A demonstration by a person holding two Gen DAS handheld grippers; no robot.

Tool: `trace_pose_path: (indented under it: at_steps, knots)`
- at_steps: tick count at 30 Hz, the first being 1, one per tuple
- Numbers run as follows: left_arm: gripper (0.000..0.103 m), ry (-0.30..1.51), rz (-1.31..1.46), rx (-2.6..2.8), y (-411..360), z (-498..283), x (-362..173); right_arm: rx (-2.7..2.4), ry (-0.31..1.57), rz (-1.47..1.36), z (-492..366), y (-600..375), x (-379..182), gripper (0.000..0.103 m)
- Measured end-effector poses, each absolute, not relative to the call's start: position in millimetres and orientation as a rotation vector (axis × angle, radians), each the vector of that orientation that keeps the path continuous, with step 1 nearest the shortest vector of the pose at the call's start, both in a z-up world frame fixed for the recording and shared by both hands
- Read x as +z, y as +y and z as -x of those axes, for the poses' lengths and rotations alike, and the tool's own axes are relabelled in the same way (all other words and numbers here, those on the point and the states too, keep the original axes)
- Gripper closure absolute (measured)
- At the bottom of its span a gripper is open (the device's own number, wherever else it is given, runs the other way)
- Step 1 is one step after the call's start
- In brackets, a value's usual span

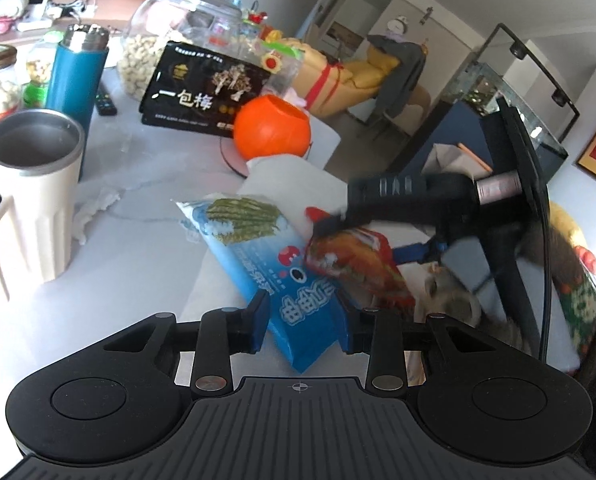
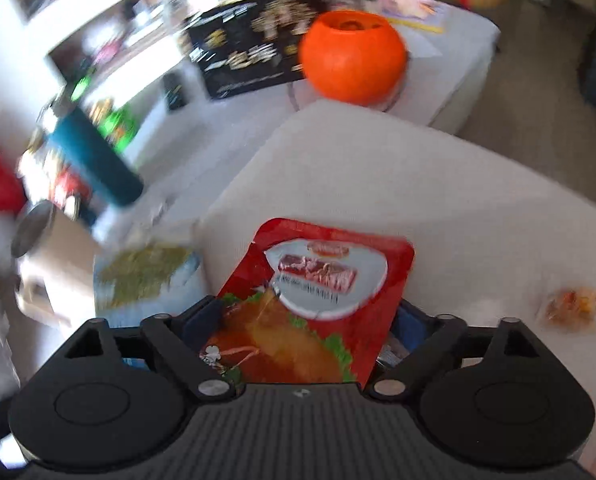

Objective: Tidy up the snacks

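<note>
Left wrist view: left tongs (image 1: pixel 304 320) clenched on the near end of a blue packet (image 1: pixel 253 252), one blue pad on each side of it. Packet slanting away over the edge of a white box (image 1: pixel 298 176) on the pale surface (image 1: pixel 137 248). Red packet (image 1: pixel 358 264) lying across the blue one's right side, tilted. Right tongs (image 1: pixel 330 222) reaching in from the right, blurred, tips just above the red packet; grip not readable here. Behind: orange bowl (image 1: pixel 271 128), black bag (image 1: pixel 201 88), glass jar (image 1: pixel 165 36), blue flask (image 1: pixel 75 76), cream mug (image 1: pixel 33 192) at left.

Right wrist view: right tongs (image 2: pixel 306 320) spread wide, released; red packet (image 2: pixel 318 300) standing between the pads, left pad close to its edge, right pad apart from it. Packet resting on the white box (image 2: pixel 438 200). Blue packet (image 2: pixel 145 276) to the left, blurred. Small orange wrapper (image 2: pixel 574 306) on the box at right. Orange bowl (image 2: pixel 352 58) and black bag (image 2: pixel 249 52) beyond.
</note>
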State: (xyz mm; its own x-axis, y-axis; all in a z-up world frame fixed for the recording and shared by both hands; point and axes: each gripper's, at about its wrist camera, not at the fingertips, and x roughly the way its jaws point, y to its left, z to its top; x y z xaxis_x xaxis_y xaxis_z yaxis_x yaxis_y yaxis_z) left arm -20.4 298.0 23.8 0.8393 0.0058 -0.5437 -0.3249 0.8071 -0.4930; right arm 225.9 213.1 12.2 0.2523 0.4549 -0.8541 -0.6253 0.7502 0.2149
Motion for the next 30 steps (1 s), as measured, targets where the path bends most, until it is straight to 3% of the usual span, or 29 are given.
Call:
trace_pose_path:
  at_steps: [6,10,12,15,16,17,30]
  knots:
    - [0.066,0.556,0.609,0.178,295,21,23,0.595,1.111,-0.076,-241,208,8,0.0]
    - [0.066,0.556,0.619,0.197,299,23,22,0.659,1.049,0.227,-226,232,7,0.001]
    - [0.065,0.552,0.621,0.226,305,19,21,0.685,0.978,0.37,-212,232,5,0.007]
    - [0.065,0.564,0.619,0.271,321,4,17,0.72,0.986,0.352,-210,218,12,0.02]
    - [0.065,0.571,0.623,0.277,326,-2,15,0.741,0.998,0.33,-211,210,17,0.035]
    - [0.065,0.581,0.624,0.28,329,-8,13,0.766,1.004,0.306,-210,203,23,0.042]
    - [0.065,0.658,0.439,0.035,256,-49,27,0.776,0.928,0.14,-135,29,75,0.048]
